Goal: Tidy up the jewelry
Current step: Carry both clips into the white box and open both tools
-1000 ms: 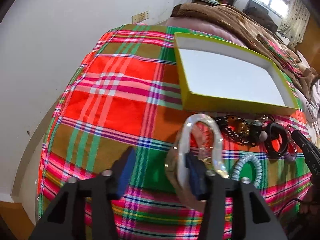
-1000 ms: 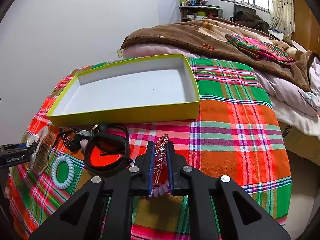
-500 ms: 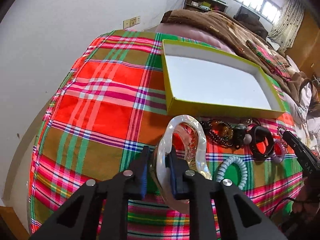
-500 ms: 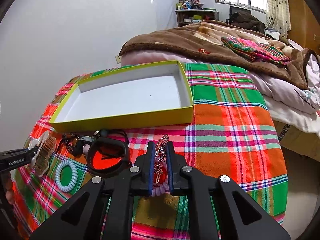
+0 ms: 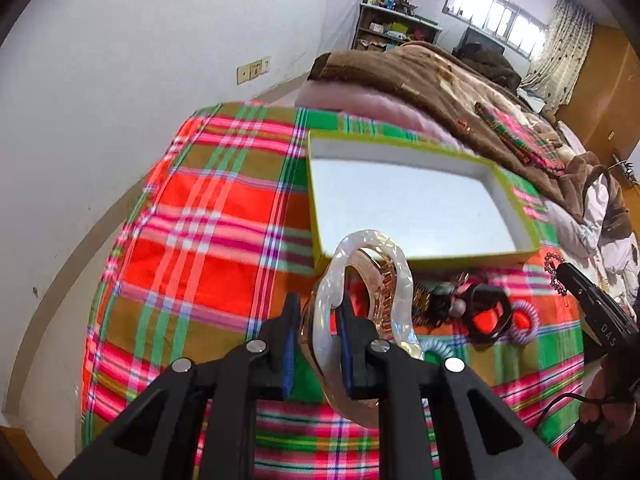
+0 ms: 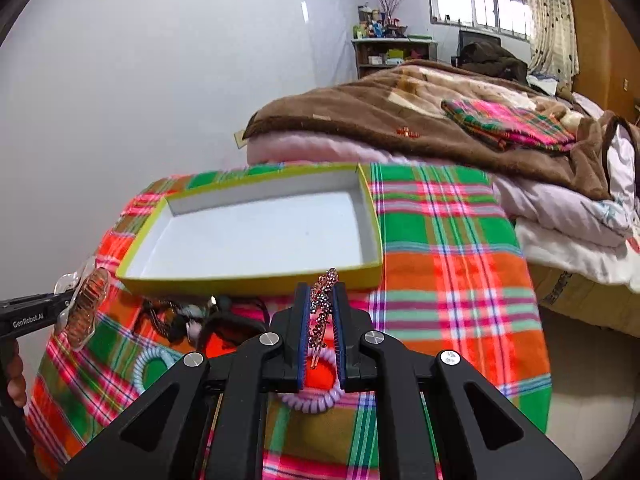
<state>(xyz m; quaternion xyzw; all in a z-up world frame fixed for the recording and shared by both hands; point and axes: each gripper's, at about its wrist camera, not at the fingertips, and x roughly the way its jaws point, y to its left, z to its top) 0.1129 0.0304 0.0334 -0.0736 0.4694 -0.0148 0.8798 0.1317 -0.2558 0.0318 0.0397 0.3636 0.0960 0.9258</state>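
My left gripper (image 5: 318, 316) is shut on a large pearly clear hair claw clip (image 5: 372, 276) and holds it above the plaid cloth, in front of the yellow box (image 5: 412, 258). The clip also shows in the right wrist view (image 6: 84, 308). My right gripper (image 6: 320, 308) is shut on a pink rhinestone hair clip (image 6: 322, 304), raised just before the box's near wall (image 6: 248, 282). The white inside of the box holds nothing. A pile of dark beads and black bands (image 5: 472, 312), a pale blue coil tie (image 6: 154, 368) and a lilac coil tie (image 6: 312, 400) lie on the cloth.
The table has a red, green and orange plaid cloth (image 5: 208, 248). A white wall stands close on the left. A bed with a brown blanket (image 6: 400, 108) lies behind and to the right. The table edge drops off at the right (image 6: 540, 320).
My left gripper closed on the claw clip and lifted it toward the box. My right gripper rose with the rhinestone clip and moved nearer the box.
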